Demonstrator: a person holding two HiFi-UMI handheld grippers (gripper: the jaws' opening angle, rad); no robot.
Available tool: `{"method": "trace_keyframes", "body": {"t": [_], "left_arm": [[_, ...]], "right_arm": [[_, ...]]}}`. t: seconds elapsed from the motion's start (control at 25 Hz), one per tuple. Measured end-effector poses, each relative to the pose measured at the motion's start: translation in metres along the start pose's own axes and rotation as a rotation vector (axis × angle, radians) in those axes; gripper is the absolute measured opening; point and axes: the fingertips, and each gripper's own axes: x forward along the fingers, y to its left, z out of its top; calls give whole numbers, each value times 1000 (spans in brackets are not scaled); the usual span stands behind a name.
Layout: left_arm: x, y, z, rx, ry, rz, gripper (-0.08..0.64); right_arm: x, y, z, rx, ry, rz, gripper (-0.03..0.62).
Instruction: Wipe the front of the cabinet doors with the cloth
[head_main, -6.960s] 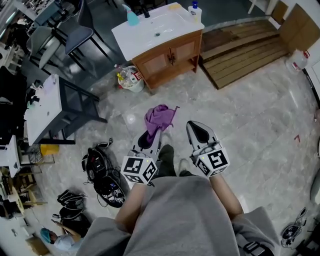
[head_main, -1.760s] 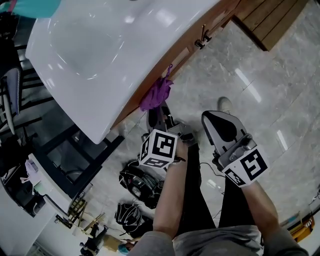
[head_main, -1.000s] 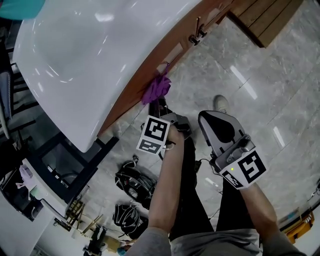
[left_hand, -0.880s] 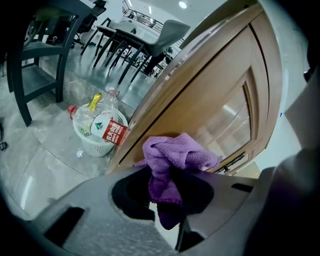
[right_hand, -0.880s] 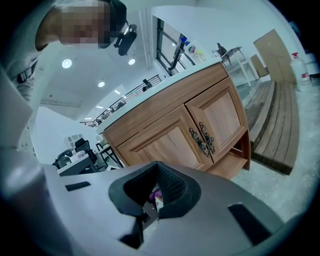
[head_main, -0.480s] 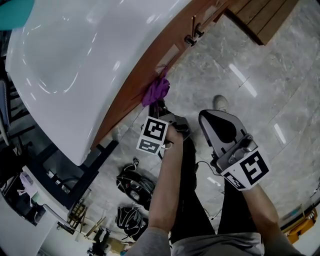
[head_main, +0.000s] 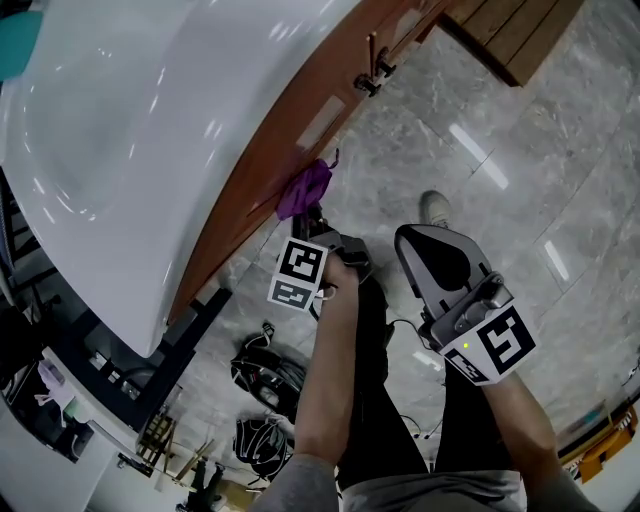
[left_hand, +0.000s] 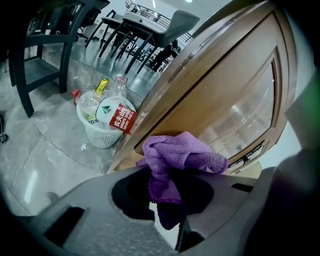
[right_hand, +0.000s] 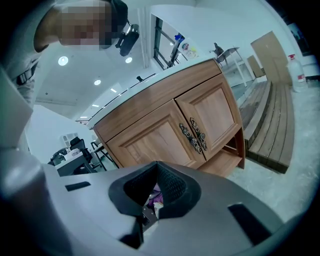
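A purple cloth (head_main: 304, 189) is bunched in my left gripper (head_main: 311, 213), which is shut on it. The cloth rests against the wooden front of the cabinet (head_main: 300, 120), below the white sink top (head_main: 150, 130). In the left gripper view the cloth (left_hand: 182, 152) sits by the lower edge of the left door (left_hand: 235, 100), with the left gripper (left_hand: 165, 192) behind it. My right gripper (head_main: 437, 252) hangs shut and empty over the floor, apart from the cabinet. The right gripper view shows both doors (right_hand: 165, 137) and their metal handles (right_hand: 195, 135) beyond the right gripper (right_hand: 158, 182).
A white waste basket (left_hand: 104, 124) with bottles and wrappers stands left of the cabinet. Dark chairs (left_hand: 45, 55) lie beyond it. A wooden slat platform (right_hand: 272, 125) runs to the cabinet's right. Bags (head_main: 262, 375) lie on the marble floor by the person's legs (head_main: 375, 400).
Seven seconds ago I stood well back from the cabinet; now the cloth is at its front. Over the last second the cloth has barely shifted on the door. The right gripper stays put.
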Motion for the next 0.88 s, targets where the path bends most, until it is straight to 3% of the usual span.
{"method": "trace_keyframes", "body": {"t": [0.36,0.88], "left_arm": [[2,20,-16,-121,36,21,78],[-49,-7,-34,-71,59,-22,77]], "right_arm": [[-3,-9,-12,22,9,-25,9],[-13,1,2,13,5,20,9]]}}
